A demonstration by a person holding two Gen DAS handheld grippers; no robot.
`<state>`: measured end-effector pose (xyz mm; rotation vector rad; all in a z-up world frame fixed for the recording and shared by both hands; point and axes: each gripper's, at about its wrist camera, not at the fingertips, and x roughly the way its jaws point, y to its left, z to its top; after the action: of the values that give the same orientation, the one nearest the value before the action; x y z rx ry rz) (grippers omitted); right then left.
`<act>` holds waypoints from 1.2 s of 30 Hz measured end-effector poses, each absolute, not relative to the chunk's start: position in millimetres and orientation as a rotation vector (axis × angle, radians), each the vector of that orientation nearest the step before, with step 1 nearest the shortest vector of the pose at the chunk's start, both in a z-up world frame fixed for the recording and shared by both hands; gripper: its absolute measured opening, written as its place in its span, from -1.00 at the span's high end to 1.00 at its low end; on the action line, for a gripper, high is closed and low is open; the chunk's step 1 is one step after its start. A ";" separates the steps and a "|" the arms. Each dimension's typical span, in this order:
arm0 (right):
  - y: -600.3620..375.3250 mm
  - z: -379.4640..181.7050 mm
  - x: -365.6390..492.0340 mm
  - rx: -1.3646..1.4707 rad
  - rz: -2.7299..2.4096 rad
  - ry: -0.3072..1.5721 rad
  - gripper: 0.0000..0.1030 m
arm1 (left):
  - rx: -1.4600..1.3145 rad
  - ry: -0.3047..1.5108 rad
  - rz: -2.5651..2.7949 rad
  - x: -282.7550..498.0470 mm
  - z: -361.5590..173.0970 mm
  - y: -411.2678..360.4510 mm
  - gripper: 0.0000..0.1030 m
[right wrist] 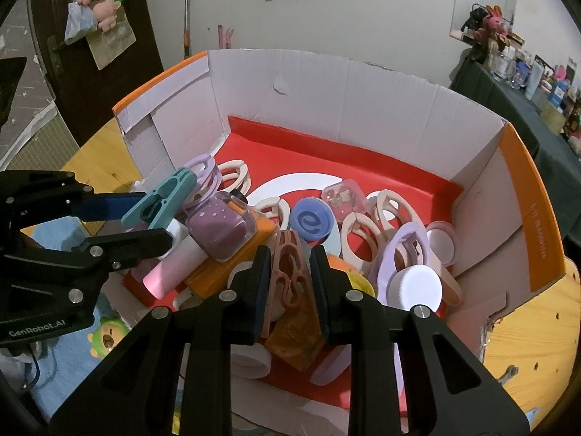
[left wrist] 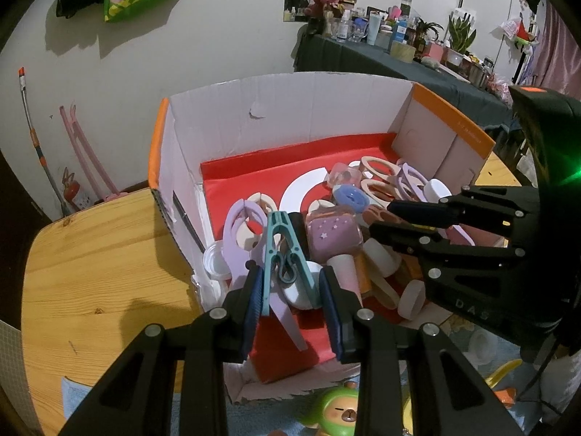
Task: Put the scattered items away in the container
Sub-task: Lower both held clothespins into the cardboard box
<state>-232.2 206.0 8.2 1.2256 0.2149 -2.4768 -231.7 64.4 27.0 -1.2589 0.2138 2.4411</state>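
A white cardboard box (left wrist: 290, 109) (right wrist: 326, 91) with orange rims and a red floor stands on the wooden table, full of clips, lids and small bottles. My left gripper (left wrist: 290, 290) is shut on a teal clothes peg (left wrist: 285, 250) and holds it over the box's near left part. The same teal clothes peg (right wrist: 159, 200) shows at the left of the right wrist view. My right gripper (right wrist: 288, 283) is shut on a brown clothes peg (right wrist: 290, 272), held over the pile near the box's front. The right gripper's fingers (left wrist: 428, 214) reach in from the right of the left wrist view.
In the box lie lilac clips (right wrist: 403, 254), beige clips (right wrist: 363, 225), a purple starred case (right wrist: 221, 229), a blue lid (right wrist: 312, 219) and a white lid (right wrist: 417, 287). A green toy (left wrist: 341, 410) lies on a blue cloth before the box. A cluttered dark table (left wrist: 399, 58) stands behind.
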 end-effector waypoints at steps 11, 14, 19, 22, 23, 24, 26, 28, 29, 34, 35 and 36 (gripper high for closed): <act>204.1 8.6 -231.2 1.224 -2.481 0.226 0.58 | -1.260 0.210 2.441 -232.9 26.5 64.4 0.34; 203.3 8.6 -231.0 1.226 -2.481 0.224 0.58 | -1.260 0.212 2.442 -232.9 26.4 64.3 0.34; 204.1 8.2 -231.7 1.230 -2.478 0.213 0.58 | -1.261 0.217 2.444 -233.3 26.7 64.4 0.34; 204.2 8.1 -231.9 1.231 -2.478 0.214 0.58 | -1.261 0.217 2.444 -233.3 26.7 64.4 0.34; 204.1 8.1 -232.0 1.231 -2.478 0.213 0.58 | -1.262 0.215 2.444 -233.2 26.7 64.2 0.34; 203.8 7.9 -231.8 1.231 -2.477 0.214 0.58 | -1.262 0.216 2.444 -233.2 26.7 64.5 0.34; 204.1 7.8 -231.8 1.230 -2.478 0.211 0.58 | -1.262 0.217 2.443 -233.4 26.7 64.3 0.34; 204.4 7.4 -231.7 1.229 -2.478 0.209 0.58 | -1.262 0.215 2.443 -233.1 26.6 64.7 0.33; 204.4 7.4 -231.9 1.228 -2.478 0.208 0.58 | -1.262 0.214 2.442 -233.2 26.7 64.5 0.33; 204.7 7.2 -232.3 1.229 -2.477 0.204 0.58 | -1.264 0.217 2.441 -232.8 26.4 64.9 0.33; 204.7 7.2 -232.4 1.230 -2.477 0.203 0.58 | -1.262 0.217 2.443 -232.8 26.6 64.7 0.33; 204.6 7.6 -232.4 1.230 -2.477 0.204 0.58 | -1.263 0.217 2.443 -232.7 26.3 65.0 0.33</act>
<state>-232.4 204.6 7.6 1.2298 0.2042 -2.4769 -232.7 65.0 26.3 -1.2627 0.2175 2.4433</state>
